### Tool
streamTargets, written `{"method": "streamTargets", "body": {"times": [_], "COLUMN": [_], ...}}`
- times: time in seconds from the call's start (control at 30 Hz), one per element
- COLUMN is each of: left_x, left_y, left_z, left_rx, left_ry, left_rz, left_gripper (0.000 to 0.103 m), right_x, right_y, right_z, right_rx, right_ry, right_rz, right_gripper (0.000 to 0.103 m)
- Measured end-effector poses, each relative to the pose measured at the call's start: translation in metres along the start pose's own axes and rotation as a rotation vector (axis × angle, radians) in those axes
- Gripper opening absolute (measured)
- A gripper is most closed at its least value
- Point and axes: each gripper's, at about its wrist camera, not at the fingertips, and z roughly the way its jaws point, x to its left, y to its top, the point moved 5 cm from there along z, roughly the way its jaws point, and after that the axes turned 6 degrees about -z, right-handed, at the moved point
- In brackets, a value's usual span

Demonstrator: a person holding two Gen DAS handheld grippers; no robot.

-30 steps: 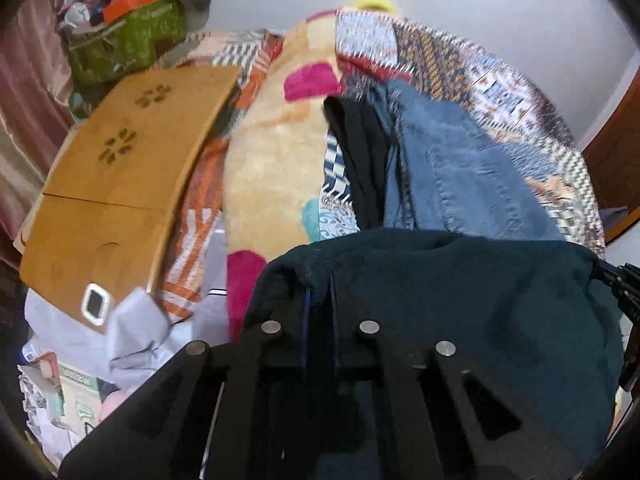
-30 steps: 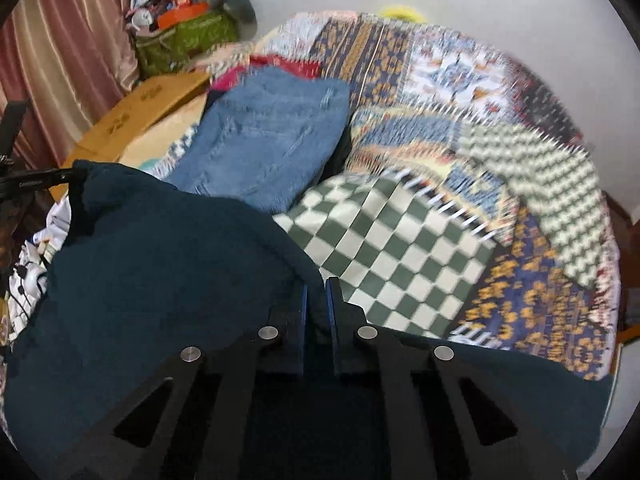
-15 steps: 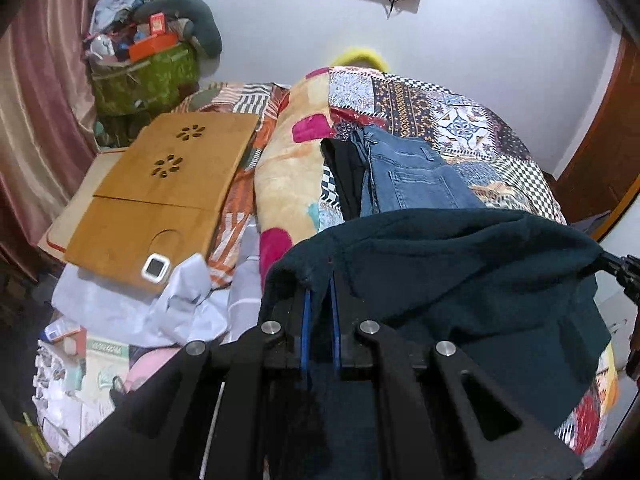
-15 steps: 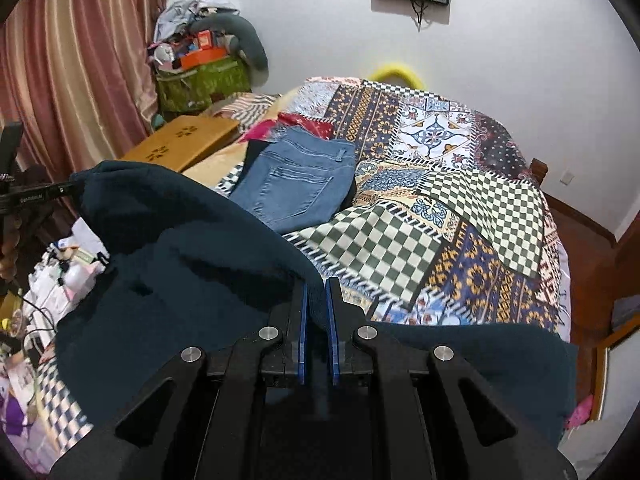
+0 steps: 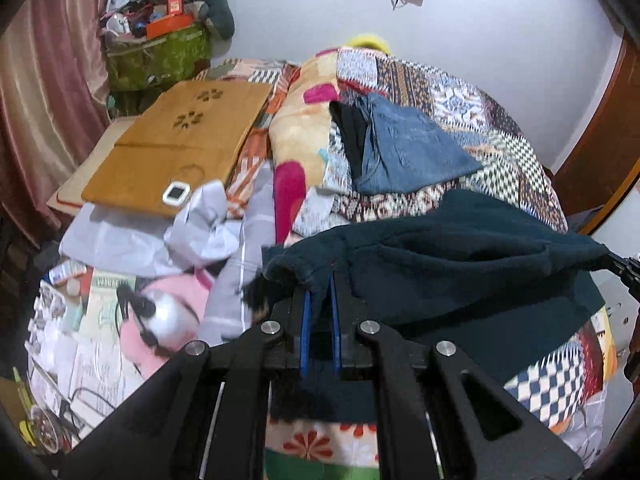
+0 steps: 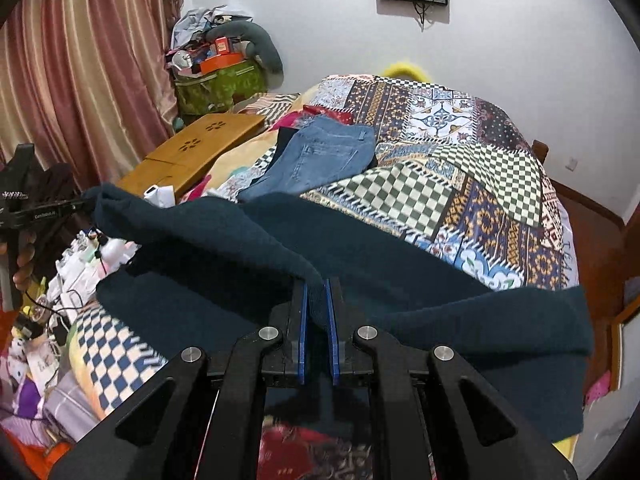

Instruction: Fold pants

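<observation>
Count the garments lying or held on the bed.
3, maybe more hidden: dark teal pants pinched by the left claw and right claw; folded jeans farther up the bed; a black garment under the jeans.

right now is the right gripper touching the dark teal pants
Touching. The right wrist view shows the right gripper shut on a fold of the dark teal pants, cloth pinched between its blue pads.

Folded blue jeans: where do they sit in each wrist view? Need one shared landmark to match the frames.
Left wrist: the folded blue jeans lie right of centre in the upper half, on the patchwork bedspread, beyond the dark teal pants.
Right wrist: the jeans lie just left of centre, upper half, again beyond the pants.
Shared landmark: wooden lap desk, left of the jeans in both.
</observation>
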Motion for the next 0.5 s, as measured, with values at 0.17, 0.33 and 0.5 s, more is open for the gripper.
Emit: {"method": "streamTargets", "body": {"times": [0.17,0.33,0.5], "left_x": [0.005,0.009,0.011], "left_y": [-0.024,-0.044,-0.049], "left_z": [0.002,0.005,0.000], "left_rx": [0.030,0.064,0.082], "left_ry": [-0.003,0.017,0.066], "left_rz": [-0.030,-0.036,-0.037], "left_gripper": [0.008,0.011,0.012], "right_x": [0.003,0.009,0.013], "right_y": [-0.020,-0.040,-0.055], "right_z": [0.001,0.005,0.005], "right_rx": [0.013,0.034,0.063], "right_ry": [0.022,0.035,0.053], "right_rz": [0.038,0.054,0.075], "right_gripper": [0.008,0.008,0.012]}}
